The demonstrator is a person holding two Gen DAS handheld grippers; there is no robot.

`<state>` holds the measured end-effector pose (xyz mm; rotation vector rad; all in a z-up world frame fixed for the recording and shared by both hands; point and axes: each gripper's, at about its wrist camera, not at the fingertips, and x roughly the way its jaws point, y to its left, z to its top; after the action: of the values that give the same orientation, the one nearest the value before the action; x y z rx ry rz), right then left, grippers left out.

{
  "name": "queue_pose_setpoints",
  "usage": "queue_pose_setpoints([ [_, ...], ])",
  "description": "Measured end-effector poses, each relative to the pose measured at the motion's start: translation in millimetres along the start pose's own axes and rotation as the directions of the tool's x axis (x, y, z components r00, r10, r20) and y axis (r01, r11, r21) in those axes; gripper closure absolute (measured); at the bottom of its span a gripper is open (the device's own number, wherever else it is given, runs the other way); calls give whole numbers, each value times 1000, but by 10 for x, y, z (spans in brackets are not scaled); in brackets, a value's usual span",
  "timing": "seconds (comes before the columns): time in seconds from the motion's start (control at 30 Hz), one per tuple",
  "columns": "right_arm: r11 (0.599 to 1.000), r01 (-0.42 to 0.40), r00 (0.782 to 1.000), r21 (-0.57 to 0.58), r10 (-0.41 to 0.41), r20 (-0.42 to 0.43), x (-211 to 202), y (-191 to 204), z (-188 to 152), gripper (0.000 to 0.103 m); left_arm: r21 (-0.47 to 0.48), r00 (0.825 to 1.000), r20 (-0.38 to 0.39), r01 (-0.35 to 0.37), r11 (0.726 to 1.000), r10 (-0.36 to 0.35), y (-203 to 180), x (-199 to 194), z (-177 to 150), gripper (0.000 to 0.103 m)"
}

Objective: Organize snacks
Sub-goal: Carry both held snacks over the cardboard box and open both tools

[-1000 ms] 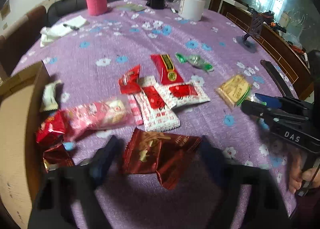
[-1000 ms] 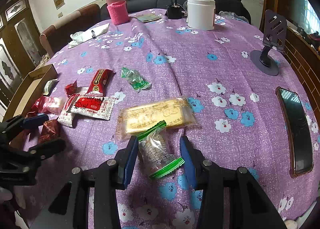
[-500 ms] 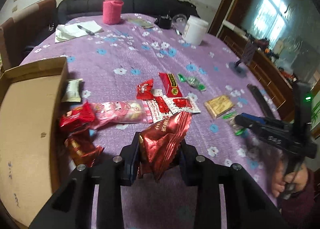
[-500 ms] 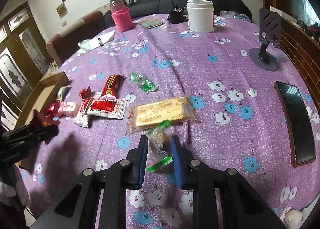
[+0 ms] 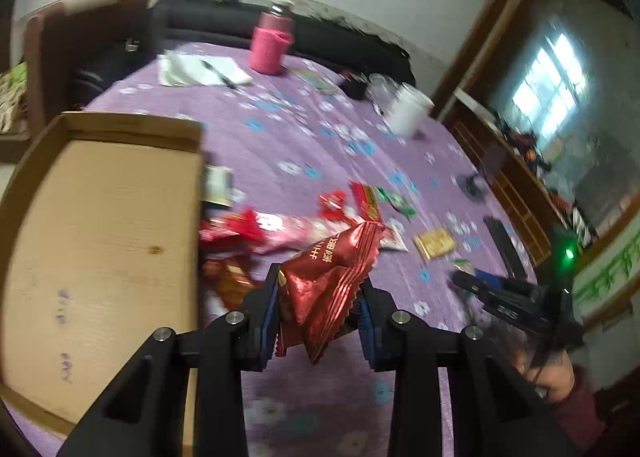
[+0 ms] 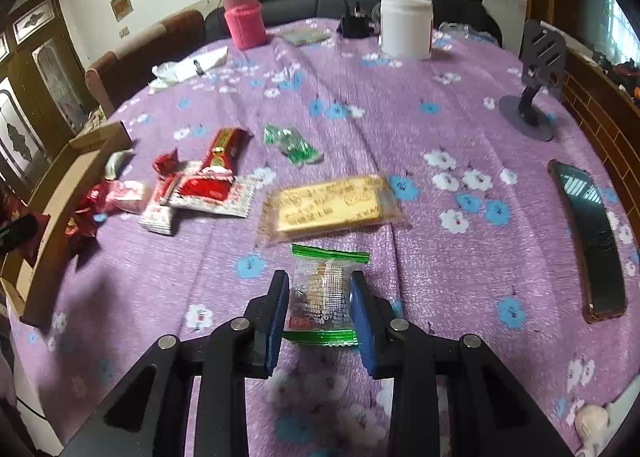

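Grip first, from the left wrist: hold the crinkled red foil snack packet point(image 5: 332, 281) firmly in the left gripper point(image 5: 320, 309), just closed narrow on its sides and raised clear of the purple flowered tablecloth point(image 5: 280, 145). Carry leftward over the rim of the open brown cardboard box point(image 5: 100, 237) and release low inside. From the right wrist: mind the right gripper point(image 6: 320, 305), just eased slightly apart yet touching both sides of the clear green-edged biscuit packet point(image 6: 322, 293), just beside the yellow wrapped bar point(image 6: 328, 205). Squeeze again before lifting, to prevent slipping.
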<state>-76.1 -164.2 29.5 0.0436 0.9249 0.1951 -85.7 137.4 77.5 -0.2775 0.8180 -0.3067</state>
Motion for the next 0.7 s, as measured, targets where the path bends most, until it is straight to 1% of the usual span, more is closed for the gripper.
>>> queue_pose_setpoints([
  [0.13, 999, -50, 997, -6, 51, 56, -241, 166, 78, 71, -73, 998, 48, -40, 997, 44, 339, -224, 50, 70],
  [0.2, 995, -87, 993, -43, 90, 75, -347, 371, 151, 71, -118, 995, 67, -64, 991, 72, 547, -321, 58, 70],
  [0.3, 983, -155, 984, -104, 163, 73, -400, 721, 239, 70, -188, 991, 79, -88, 978, 104, 841, -409, 30, 70],
  [0.37, 964, -222, 972, -146, 231, 48, -366, 1068, 296, 70, -230, 989, 83, -104, 968, 126, 1022, -461, -3, 70],
  [0.4, 957, -246, 966, -154, 254, 38, -349, 1177, 303, 70, -246, 987, 83, -113, 963, 137, 1098, -483, -15, 70],
  [0.47, 930, -320, 946, -182, 325, -2, -264, 1543, 352, 70, -272, 984, 80, -132, 953, 159, 1224, -528, -54, 70],
  [0.5, 921, -339, 939, -192, 343, -14, -249, 1654, 358, 70, -287, 982, 75, -144, 947, 173, 1299, -546, -78, 70],
  [0.53, 905, -369, 928, -210, 370, -35, -201, 1856, 372, 70, -300, 980, 68, -158, 941, 187, 1371, -558, -101, 70],
  [0.57, 892, -388, 920, -231, 387, -52, -161, 2042, 371, 70, -309, 979, 63, -167, 936, 195, 1414, -562, -120, 70],
  [0.67, 863, -421, 907, -281, 410, -97, -25, 2448, 344, 70, -339, 977, 54, -175, 924, 205, 1567, -586, -179, 70],
  [0.7, 852, -433, 901, -294, 418, -116, 33, 2590, 330, 69, -346, 976, 55, -178, 921, 209, 1609, -609, -194, 66],
])
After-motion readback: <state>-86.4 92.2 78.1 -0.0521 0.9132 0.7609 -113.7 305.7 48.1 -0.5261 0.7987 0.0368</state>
